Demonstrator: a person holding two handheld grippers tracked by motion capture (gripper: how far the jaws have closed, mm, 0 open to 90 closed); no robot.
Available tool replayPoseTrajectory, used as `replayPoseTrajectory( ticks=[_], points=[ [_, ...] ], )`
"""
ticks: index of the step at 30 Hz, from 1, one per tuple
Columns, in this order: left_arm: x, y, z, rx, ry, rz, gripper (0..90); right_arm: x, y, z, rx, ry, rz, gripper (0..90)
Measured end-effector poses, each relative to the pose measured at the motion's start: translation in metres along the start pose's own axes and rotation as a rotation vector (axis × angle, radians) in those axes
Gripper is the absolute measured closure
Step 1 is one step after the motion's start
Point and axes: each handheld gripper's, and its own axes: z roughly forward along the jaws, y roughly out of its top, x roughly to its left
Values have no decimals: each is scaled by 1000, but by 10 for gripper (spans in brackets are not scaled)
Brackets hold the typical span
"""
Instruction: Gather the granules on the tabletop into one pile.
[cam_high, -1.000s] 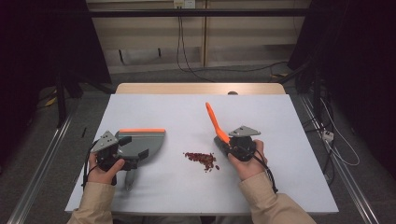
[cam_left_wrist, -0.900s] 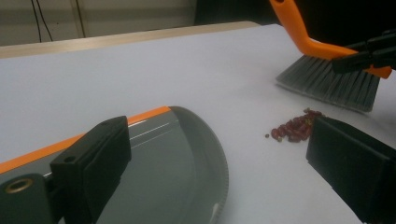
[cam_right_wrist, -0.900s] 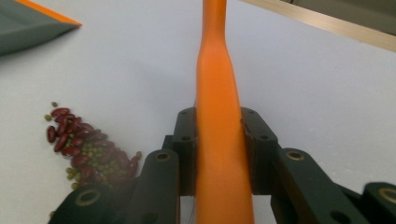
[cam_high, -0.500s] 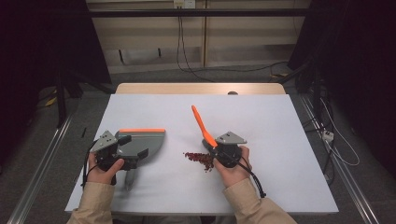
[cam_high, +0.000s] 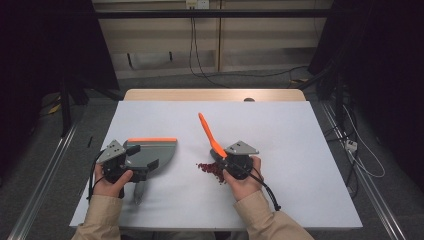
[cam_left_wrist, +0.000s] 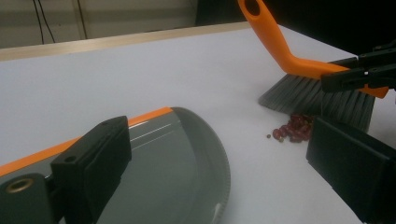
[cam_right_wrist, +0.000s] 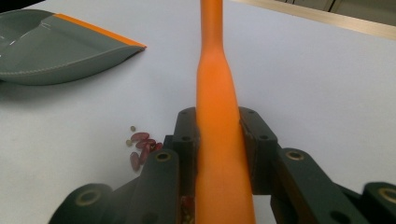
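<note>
right gripper (cam_high: 226, 159) clamped on orange brush (cam_high: 208, 135) handle, light and stiff | bristles touching red beans (cam_high: 210, 169), loose, roll easily | left gripper (cam_high: 131, 162) grips grey dustpan (cam_high: 155, 152), flat on table, well apart from beans

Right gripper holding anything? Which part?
Yes. The right gripper is shut on the orange brush, jaws clamped on either side of its handle just above the bristle head; the bristles sit by the red beans.
</note>
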Motion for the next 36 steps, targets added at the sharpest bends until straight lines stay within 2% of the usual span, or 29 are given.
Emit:
replayPoseTrajectory(
  ticks=[2,6,8,9,11,12,17,21,23,26,29,31,32,34,36],
  points=[
    [0,0,1,3,-2,3,65,-1,1,-1,-7,-3,-18,709],
    [0,0,1,4,-3,1,65,-9,3,-4,-39,33,-32,708],
    [0,0,1,6,-1,3,65,-15,6,-6,-64,80,-48,709],
    [0,0,1,5,-1,2,66,-18,7,-8,-74,85,-58,709],
    [1,0,1,2,0,4,65,-25,10,-11,-108,155,-82,708],
    [1,0,1,5,2,5,66,-28,10,-13,-119,174,-82,708],
    [3,0,-2,1,9,-5,66,-40,13,-17,-150,422,-93,708],
    [8,0,-7,-13,30,-19,66,-43,12,-14,-138,635,-183,708],
    [10,0,-8,-11,36,-17,66,-45,10,-10,-108,711,-242,708],
    [12,-1,-9,-7,46,-21,66,-50,4,1,-71,802,-263,708],
    [13,-2,-9,-5,49,-29,66,-53,1,10,-60,903,-243,708],
    [14,-2,-9,-3,55,-32,66,-52,0,16,-60,938,-243,709],
    [14,-3,-8,-1,55,-31,66,-52,-1,19,-59,944,-265,708],
    [14,-3,-7,-2,53,-38,66,-56,-2,28,-62,939,-297,708],
    [14,-4,-8,2,54,-36,66,-62,0,34,-83,931,-293,708]
  ],
)
